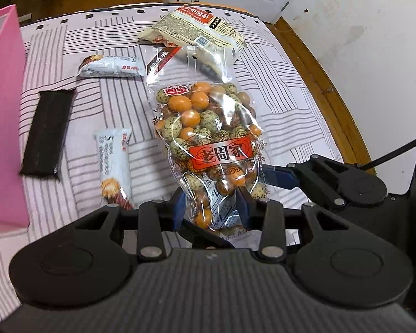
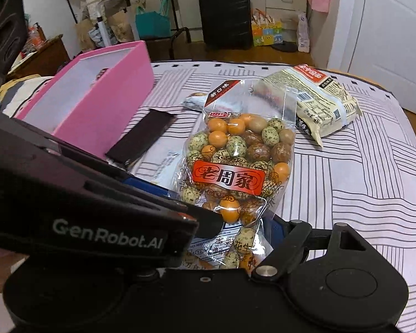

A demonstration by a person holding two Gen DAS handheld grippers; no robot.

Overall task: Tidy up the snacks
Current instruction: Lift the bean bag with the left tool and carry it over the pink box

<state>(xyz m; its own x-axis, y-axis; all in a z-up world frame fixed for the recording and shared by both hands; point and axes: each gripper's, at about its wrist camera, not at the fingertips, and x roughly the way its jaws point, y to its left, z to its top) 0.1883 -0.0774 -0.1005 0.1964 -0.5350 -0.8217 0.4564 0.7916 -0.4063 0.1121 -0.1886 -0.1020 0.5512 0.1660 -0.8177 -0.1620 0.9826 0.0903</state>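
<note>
The left claw [image 1: 212,208] pinches only the bottom of the peanut bag [image 1: 208,136], lifted over the bed [image 1: 291,122], while the right claw [image 2: 235,230] brackets it wide without clearly clamping, so it could slip before reaching the pink box [image 2: 97,94] at ten o'clock.

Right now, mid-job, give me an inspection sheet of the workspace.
Surface: striped bedsheet, wrinkled.
Job's things: clear peanut bag lifted; pink box open; noodle pack, two white bars and black packet lying on the sheet.
Clutter: nothing seen.
Grippers: left gripper pinches the bag's bottom; right gripper wide around it, contact unclear.
Cables: thin black line near the right gripper.
Surroundings: suitcase, door.
</note>
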